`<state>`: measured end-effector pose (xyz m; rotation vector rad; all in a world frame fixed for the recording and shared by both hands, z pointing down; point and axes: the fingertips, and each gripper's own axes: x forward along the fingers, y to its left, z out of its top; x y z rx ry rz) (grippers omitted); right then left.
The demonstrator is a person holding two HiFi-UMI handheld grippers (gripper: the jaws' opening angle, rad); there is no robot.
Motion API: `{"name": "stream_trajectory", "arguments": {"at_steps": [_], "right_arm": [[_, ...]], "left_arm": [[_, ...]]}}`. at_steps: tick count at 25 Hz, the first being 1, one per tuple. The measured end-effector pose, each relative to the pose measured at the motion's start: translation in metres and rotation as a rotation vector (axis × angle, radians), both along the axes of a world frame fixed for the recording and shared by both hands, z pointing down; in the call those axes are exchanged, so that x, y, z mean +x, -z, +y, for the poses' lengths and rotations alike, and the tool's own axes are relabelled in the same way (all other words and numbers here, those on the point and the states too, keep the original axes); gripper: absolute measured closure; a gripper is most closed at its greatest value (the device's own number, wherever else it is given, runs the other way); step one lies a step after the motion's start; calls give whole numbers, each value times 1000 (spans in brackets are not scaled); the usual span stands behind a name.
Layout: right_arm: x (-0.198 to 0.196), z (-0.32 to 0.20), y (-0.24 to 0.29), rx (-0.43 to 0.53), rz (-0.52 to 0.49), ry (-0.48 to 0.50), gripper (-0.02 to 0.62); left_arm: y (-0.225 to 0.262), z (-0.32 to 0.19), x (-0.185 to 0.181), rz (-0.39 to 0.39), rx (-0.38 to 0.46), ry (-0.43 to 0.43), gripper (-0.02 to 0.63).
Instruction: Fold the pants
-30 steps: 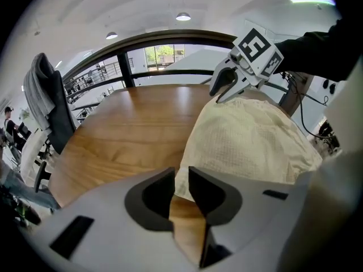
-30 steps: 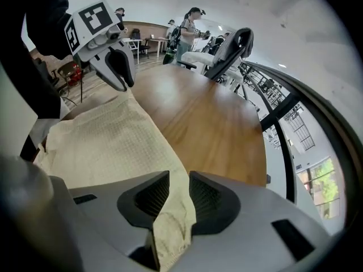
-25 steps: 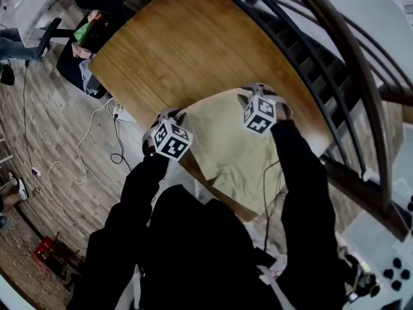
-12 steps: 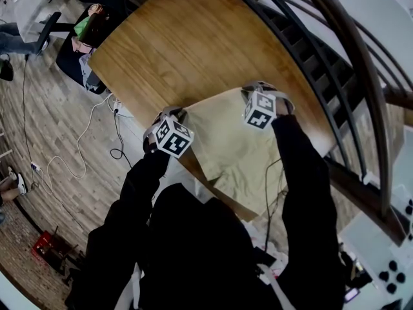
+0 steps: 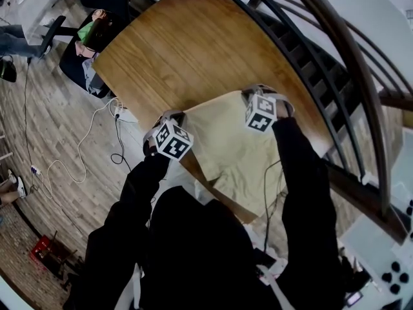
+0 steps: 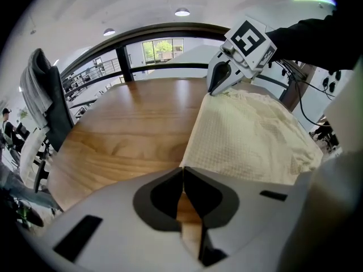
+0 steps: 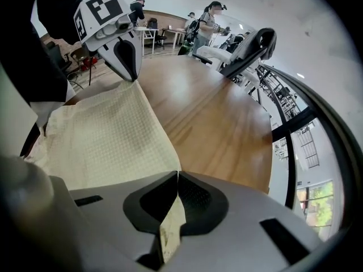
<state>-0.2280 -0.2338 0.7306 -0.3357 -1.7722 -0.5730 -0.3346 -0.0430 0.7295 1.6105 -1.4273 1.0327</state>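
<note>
Two claws (image 6: 182,171) (image 7: 177,175) just closed, pinching pants (image 5: 226,141) corners, visible only in gripper views.

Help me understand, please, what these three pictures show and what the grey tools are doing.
No robot here: a person holds a two-jaw gripper in each hand. The head view comes from a camera on the person's head, looking down at a wooden table. The other two come from cameras riding on the grippers, looking along their jaws. Pale yellow pants lie on the table's near end. The right gripper is shut on one corner, cloth showing between its jaws. The left gripper has just been closing at the other corner and seems to pinch it too.
</note>
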Motion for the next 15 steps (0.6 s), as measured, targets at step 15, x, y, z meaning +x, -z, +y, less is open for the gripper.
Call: {"name": "stream_trajectory", "arguments": {"at_steps": [15], "right_arm": [[37, 20, 63, 42, -74, -16, 586]], "left_arm": [[82, 32, 60, -9, 122, 14, 595]]}}
